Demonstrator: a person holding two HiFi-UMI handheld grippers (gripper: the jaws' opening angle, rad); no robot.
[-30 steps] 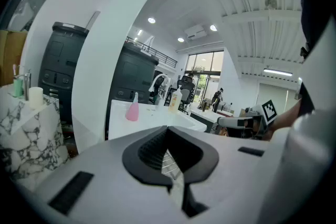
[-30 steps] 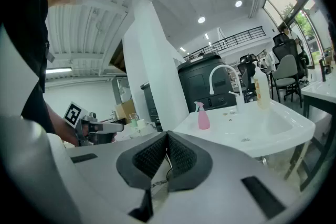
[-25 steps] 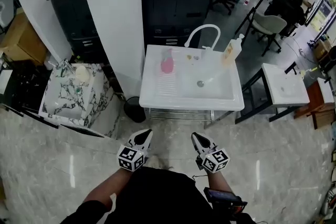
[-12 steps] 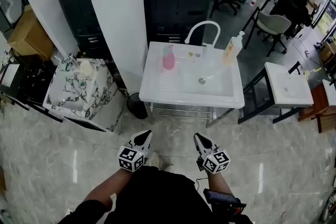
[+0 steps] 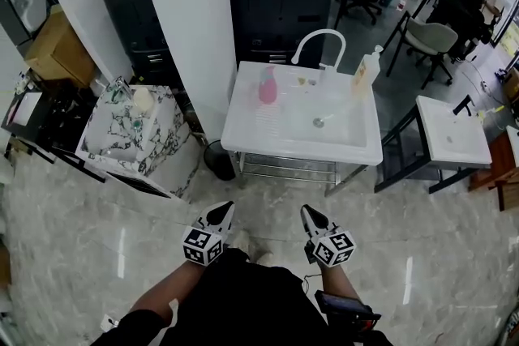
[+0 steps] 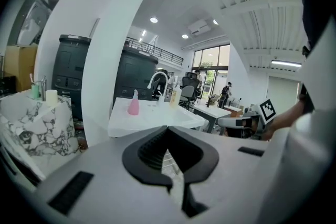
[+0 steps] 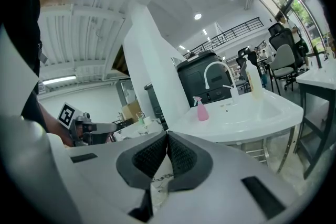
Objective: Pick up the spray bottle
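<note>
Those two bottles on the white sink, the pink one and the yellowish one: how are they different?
The pink spray bottle is pink and shorter; the yellowish bottle is pale yellow and looks taller. The pink spray bottle stands on the left, ribbed part of the sink; the yellowish bottle stands at the back right corner, beside the faucet. Both stand upright.

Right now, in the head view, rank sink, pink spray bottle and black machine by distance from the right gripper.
1. Sink, just ahead of the right gripper.
2. Pink spray bottle, on its left ledge.
3. Black machine, behind the sink.
</note>
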